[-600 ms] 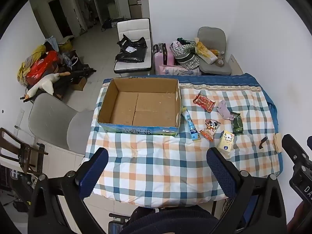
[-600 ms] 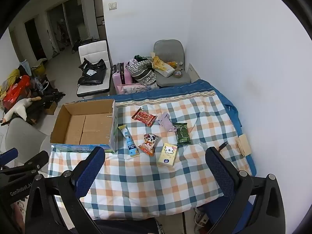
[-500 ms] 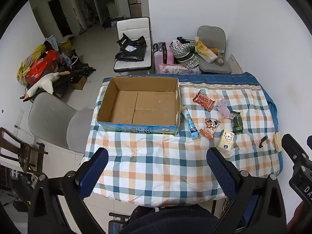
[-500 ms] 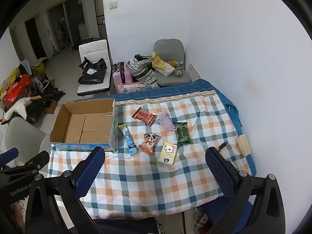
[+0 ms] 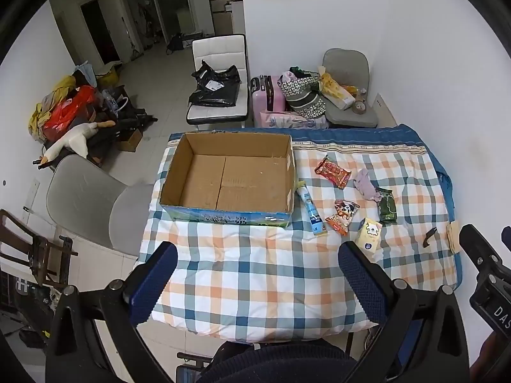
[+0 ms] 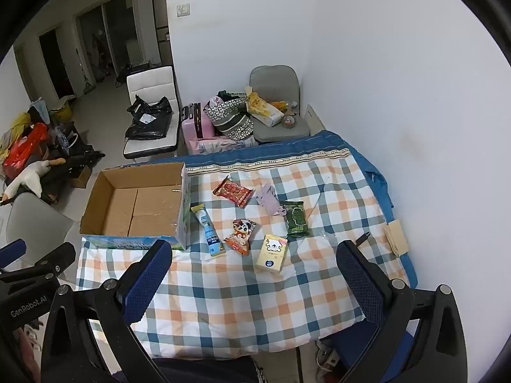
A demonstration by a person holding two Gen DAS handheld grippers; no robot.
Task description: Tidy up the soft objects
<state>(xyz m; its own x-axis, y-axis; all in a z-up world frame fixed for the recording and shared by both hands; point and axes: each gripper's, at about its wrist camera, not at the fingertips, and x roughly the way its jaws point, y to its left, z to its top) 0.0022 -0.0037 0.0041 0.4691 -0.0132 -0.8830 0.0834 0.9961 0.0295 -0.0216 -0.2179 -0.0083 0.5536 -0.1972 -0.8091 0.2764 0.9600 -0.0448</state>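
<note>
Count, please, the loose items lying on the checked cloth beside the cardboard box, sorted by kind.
Snack packets: 2, the red packet and the cartoon-dog packet
Tubes: 1, the blue-and-white tube
Tissue packs: 1, the yellow pack
Green packs: 1, the dark green pack
Cloths: 1, the purple cloth
Total: 6

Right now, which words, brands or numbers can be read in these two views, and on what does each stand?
"GenRobot.AI": on the left claw's black body, in the right wrist view.
"DAS", cut off at the frame edge: on the right claw's body, in the left wrist view.
Print on the snack packets, the tube, the tissue pack and the cardboard box front: too small to read.
</note>
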